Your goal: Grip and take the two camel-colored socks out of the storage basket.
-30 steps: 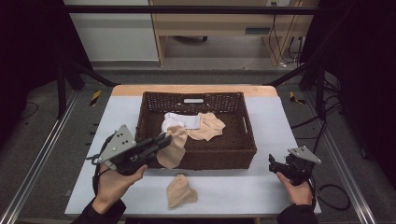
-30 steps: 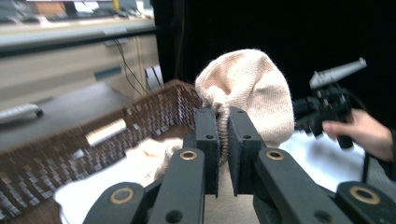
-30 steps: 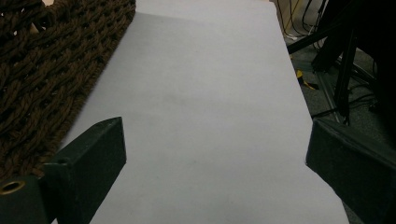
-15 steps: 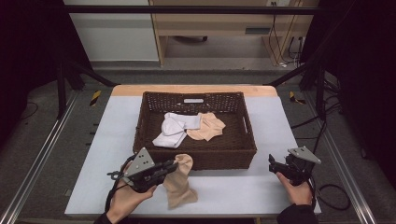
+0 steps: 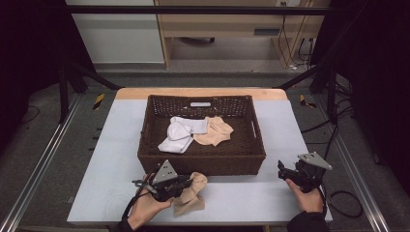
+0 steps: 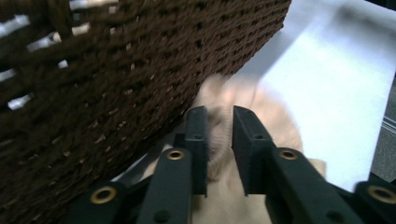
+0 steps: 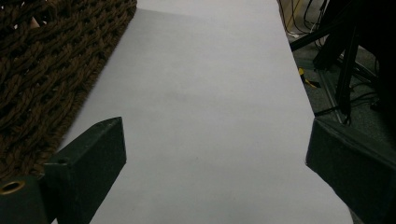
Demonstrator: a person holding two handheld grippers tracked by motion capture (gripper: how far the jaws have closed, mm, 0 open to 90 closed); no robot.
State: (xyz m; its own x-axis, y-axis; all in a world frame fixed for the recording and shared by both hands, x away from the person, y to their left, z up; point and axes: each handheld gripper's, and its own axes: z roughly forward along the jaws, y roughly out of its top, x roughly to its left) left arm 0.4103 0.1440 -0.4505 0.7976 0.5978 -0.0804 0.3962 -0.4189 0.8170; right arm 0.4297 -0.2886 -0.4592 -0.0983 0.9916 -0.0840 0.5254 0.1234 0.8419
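Jaws of your left gripper (image 5: 186, 185) have just been opening, beige cloth sock (image 5: 191, 193) loose between them on the counter (image 5: 241, 198); right gripper (image 5: 285, 170) gapes, well apart.

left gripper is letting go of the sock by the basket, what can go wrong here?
1. The left gripper has just been opening, but the tan sock is still between its fingers; pulling away could drag it along.
2. The sock sits tight against the basket wall, so the fingers may snag the weave.
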